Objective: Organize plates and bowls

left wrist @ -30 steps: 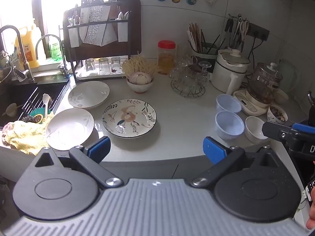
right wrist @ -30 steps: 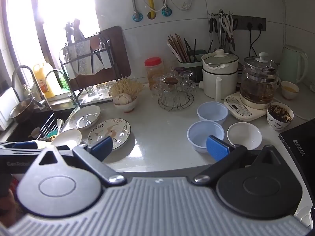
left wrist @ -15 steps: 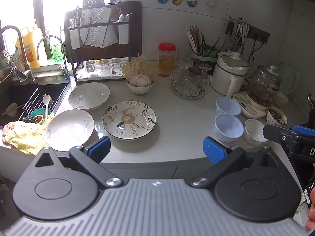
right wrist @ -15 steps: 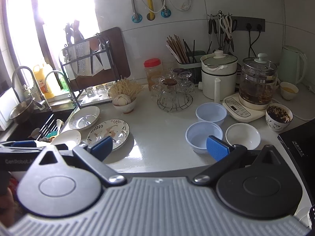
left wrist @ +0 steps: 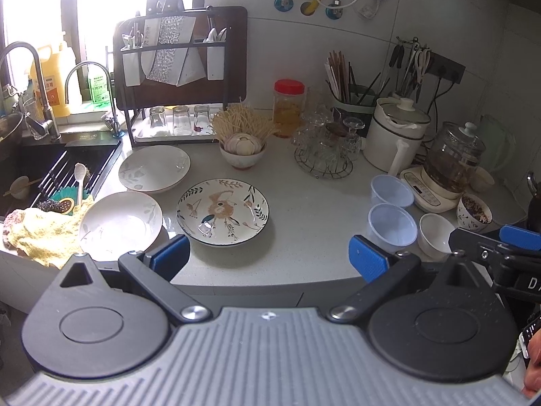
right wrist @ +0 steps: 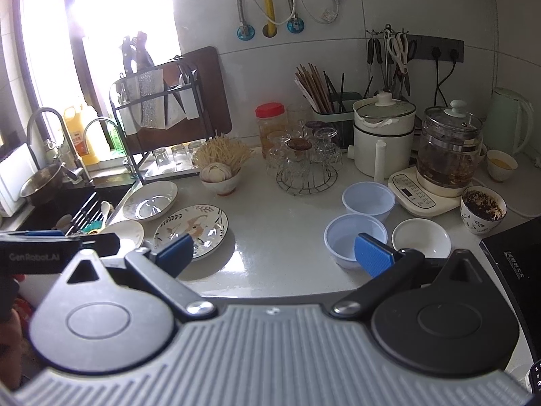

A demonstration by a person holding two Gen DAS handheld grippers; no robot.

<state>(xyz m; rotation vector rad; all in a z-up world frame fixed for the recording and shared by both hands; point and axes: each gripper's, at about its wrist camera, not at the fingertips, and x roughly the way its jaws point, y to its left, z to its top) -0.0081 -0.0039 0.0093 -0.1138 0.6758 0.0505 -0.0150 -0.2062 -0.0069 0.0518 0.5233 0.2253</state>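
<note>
Three plates lie near the left end of the worktop [left wrist: 304,203], beside the sink [left wrist: 50,169]: a patterned plate [left wrist: 223,211] toward the front edge, a white plate [left wrist: 120,221] just to its left at the front-left corner against a yellow cloth [left wrist: 44,233], and a second white plate [left wrist: 154,168] behind these two. Toward the right end stand two pale blue bowls [right wrist: 355,237], one behind the other, with a small white bowl [right wrist: 421,238] just beside the nearer one. A bowl holding garlic [left wrist: 241,150] sits farther back, in front of the dish rack [left wrist: 179,77], and a wire stand of glasses [left wrist: 323,152] sits near the back edge. The left claw [left wrist: 268,258] hovers over the front edge, jaws spread wide and empty, its blue pads [left wrist: 167,257] apart. The right claw [right wrist: 274,253] likewise hovers over the front edge, jaws wide and holding nothing, one pad overlapping the nearer blue bowl in view.
</note>
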